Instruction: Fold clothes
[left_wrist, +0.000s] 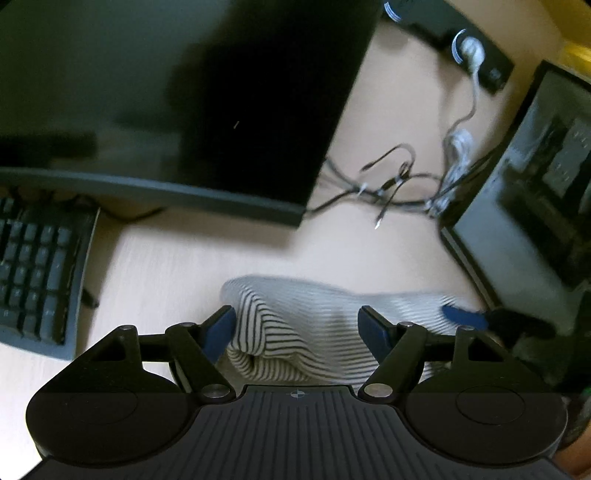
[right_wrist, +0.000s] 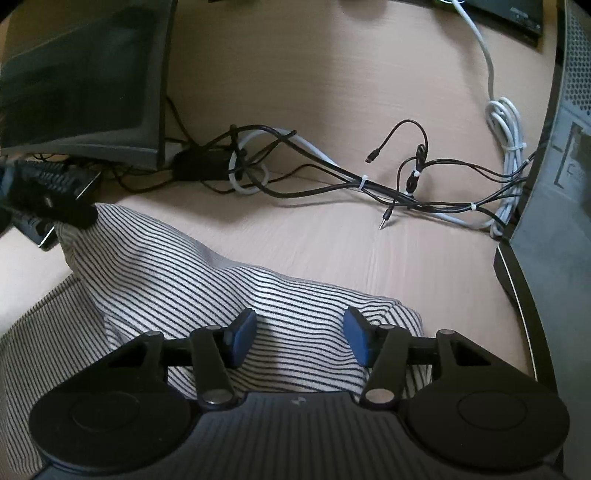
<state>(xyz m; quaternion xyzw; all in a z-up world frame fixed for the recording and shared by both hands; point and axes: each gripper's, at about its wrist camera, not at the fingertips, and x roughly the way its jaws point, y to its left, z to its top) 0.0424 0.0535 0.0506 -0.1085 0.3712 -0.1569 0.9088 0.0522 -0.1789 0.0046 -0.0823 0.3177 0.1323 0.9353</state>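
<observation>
i find the striped garment (right_wrist: 177, 280) bunched on the light wooden desk (right_wrist: 332, 92), white with thin dark stripes, its bulk lying toward my near left in the right wrist view. one end of it is raised toward the upper left of that view, where a dark shape, blurred, sits at its tip; i cannot tell whether that shape grips the cloth.

my right gripper (right_wrist: 300, 338) hangs over the near part of the garment. its blue pads (right_wrist: 242, 332) stand apart at a middling width with striped cloth lying beneath and between them, and i see neither pad pressing on the fabric.

my left gripper (left_wrist: 297, 326) shows in its own blurred view with its jaws spread wide. a rolled hump of the garment (left_wrist: 280, 332) lies between the pads without visible contact on either side.

further back on the desk: a dark monitor (left_wrist: 184, 103), a keyboard (left_wrist: 33, 280) at the left edge, a tangle of black and white cables (right_wrist: 388, 184) running across the middle, and a grey computer case (right_wrist: 554, 184) at the right.
</observation>
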